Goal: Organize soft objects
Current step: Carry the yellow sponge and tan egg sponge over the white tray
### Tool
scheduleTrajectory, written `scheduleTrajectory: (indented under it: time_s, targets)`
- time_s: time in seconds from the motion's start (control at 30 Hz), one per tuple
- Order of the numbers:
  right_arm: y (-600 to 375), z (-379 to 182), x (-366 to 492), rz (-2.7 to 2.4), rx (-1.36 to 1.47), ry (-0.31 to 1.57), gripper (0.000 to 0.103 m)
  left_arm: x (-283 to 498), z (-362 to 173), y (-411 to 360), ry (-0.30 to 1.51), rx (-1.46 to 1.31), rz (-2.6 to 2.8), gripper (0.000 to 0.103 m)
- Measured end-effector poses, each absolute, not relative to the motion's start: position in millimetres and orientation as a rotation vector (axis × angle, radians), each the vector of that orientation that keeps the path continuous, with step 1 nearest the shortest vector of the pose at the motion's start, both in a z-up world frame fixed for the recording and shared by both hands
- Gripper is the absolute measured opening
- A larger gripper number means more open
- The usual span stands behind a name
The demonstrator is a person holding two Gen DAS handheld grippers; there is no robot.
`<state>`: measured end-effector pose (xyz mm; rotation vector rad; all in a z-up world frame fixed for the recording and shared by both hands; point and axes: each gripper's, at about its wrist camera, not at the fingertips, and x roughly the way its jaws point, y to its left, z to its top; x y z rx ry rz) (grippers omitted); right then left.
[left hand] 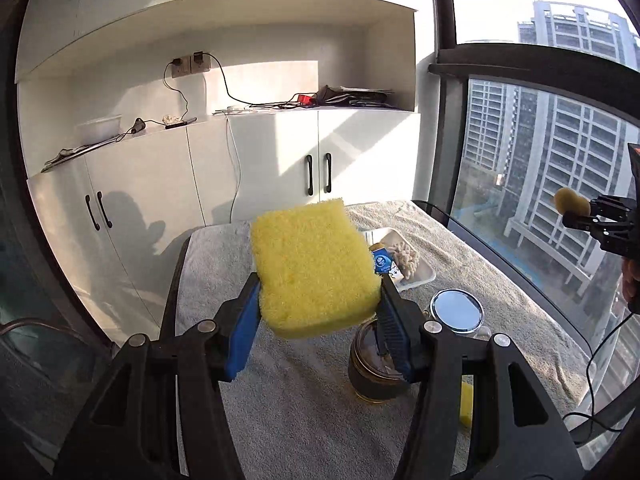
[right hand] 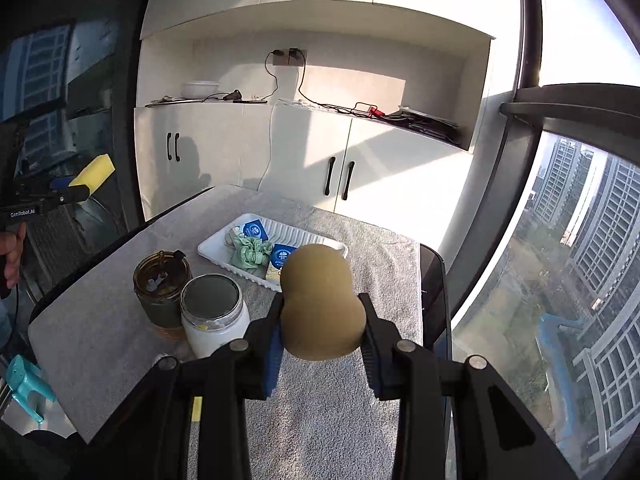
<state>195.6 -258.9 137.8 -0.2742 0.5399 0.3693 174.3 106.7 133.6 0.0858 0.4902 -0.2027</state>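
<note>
My left gripper (left hand: 318, 294) is shut on a yellow sponge (left hand: 312, 268) and holds it in the air above the towel-covered table (left hand: 280, 408). My right gripper (right hand: 322, 314) is shut on a tan gourd-shaped sponge (right hand: 320, 306), also lifted over the table. In the left wrist view the right gripper (left hand: 580, 216) shows at the right edge with the tan sponge (left hand: 570, 201). The right wrist view shows the left gripper (right hand: 76, 190) at the far left with the yellow sponge (right hand: 96, 172). A white tray (right hand: 296, 238) further back holds a green cloth (right hand: 250, 254) and blue-labelled packets (right hand: 254, 229).
A dark glass cup (right hand: 162, 288) and a white jar with a lid (right hand: 214, 312) stand side by side on the table's left half. A small yellow piece (left hand: 466, 404) lies near the front edge. White cabinets (right hand: 304, 168) stand behind; a large window (right hand: 580, 240) runs along the right.
</note>
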Motion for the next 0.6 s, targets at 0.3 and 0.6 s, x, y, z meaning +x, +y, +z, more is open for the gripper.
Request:
scheduleTrajectory:
  time_s: [0.3, 0.6]
  targets:
    - [-256, 159, 332, 0.394, -0.272, 0.618, 0.036, 310, 140, 97, 0.598, 0.128, -0.281, 0.053]
    - [-208, 82, 448, 0.454, -0.34, 0.791, 0.036, 433, 61, 68, 0.785, 0.116, -0.359, 0.053]
